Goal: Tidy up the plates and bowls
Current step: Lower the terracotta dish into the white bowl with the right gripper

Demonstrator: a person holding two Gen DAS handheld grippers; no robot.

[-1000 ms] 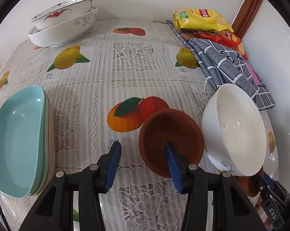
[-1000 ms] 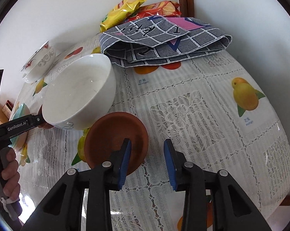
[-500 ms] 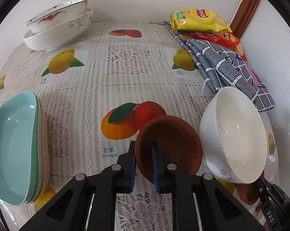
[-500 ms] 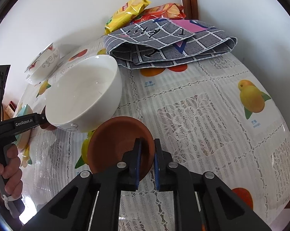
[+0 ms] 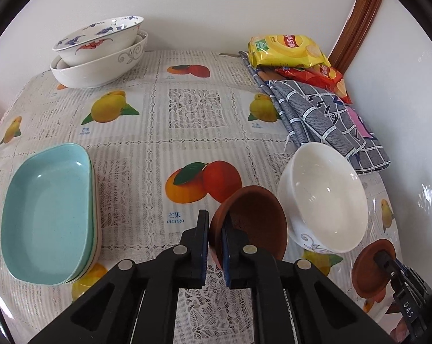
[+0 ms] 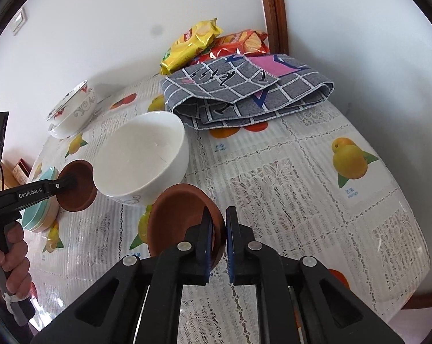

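My left gripper (image 5: 215, 230) is shut on the rim of a brown clay saucer (image 5: 256, 220) and holds it tilted above the table. My right gripper (image 6: 219, 229) is shut on the rim of a second brown clay saucer (image 6: 178, 215), also lifted; this saucer shows in the left wrist view (image 5: 370, 269) too. A white bowl (image 5: 325, 197) stands between the two saucers. Stacked turquoise oval plates (image 5: 47, 212) lie at the left. Two stacked patterned bowls (image 5: 98, 54) stand at the far left corner.
A folded grey checked cloth (image 5: 325, 120) and yellow (image 5: 287, 50) and red (image 5: 319, 77) snack bags lie at the far right by the wall. The fruit-print tablecloth (image 5: 193, 109) covers the table. A wooden door frame (image 6: 276, 11) stands in the corner.
Both grippers closed from open onto the rims of their brown saucers, then lifted and tilted them off the table. The white bowl stayed in place.
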